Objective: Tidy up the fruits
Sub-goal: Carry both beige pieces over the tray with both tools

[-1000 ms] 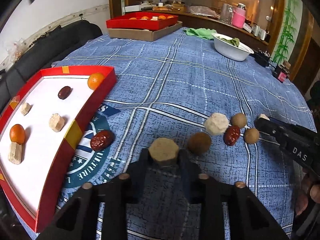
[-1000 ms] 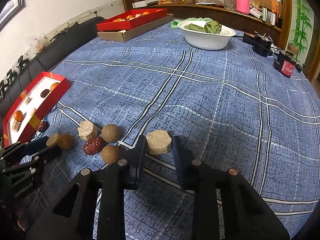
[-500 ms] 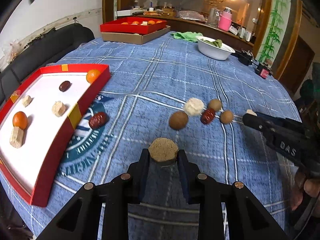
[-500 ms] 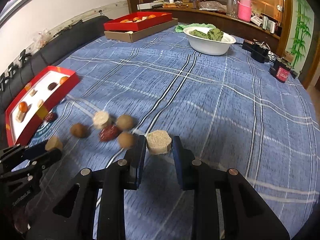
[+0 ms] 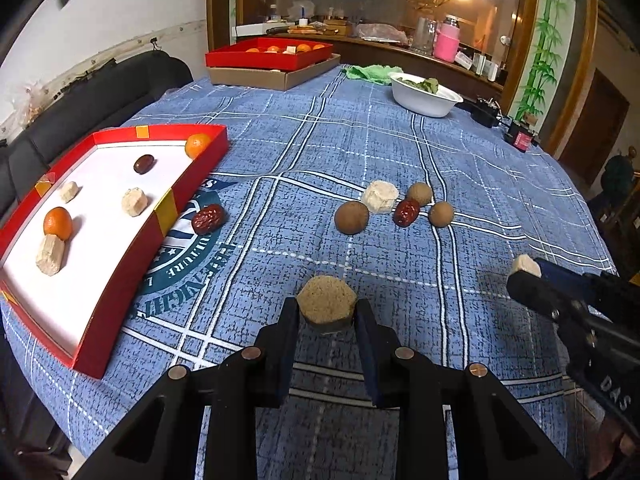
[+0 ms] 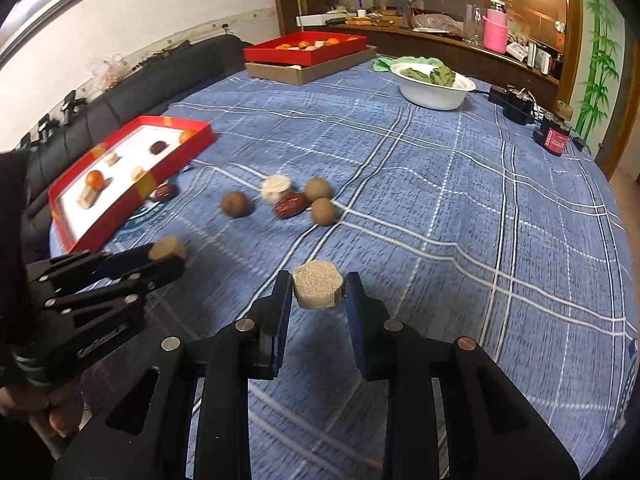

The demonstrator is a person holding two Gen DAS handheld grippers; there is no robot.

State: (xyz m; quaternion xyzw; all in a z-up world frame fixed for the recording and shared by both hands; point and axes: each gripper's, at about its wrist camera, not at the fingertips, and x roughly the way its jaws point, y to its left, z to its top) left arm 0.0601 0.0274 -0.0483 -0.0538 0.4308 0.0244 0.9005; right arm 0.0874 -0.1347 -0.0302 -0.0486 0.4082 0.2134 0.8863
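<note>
Your right claw [image 5: 524, 270] carries the letters "DAS" in white on its black body, and the teal round emblem [image 5: 188, 256] printed on the blue plaid cloth shows part of the word "CULTURE" beside the red tray [image 5: 120, 280].

Your left claw [image 5: 326, 312] is nearly closed, pinching a brown hexagonal cake [image 5: 327, 300] with its flat grainy face up and clear of the tabletop [image 5: 400, 140]. Your right claw is likewise nearly closed on a paler hexagonal cake [image 6: 318, 284], flat face up.

The red tray lies at the near left with its long axis running near to far; it holds two small oranges [image 5: 58, 222], a dark date [image 5: 143, 164] and three pale chunks [image 5: 134, 201]. A red date [image 5: 207, 219] lies on the cloth just outside its right wall. In the middle sit three brown round fruits [image 5: 351, 217], a pale cake [image 5: 380, 197] and another red date [image 5: 406, 213].

Against a second ago, both claws have drawn back from that cluster, which now looks farther off.
</note>
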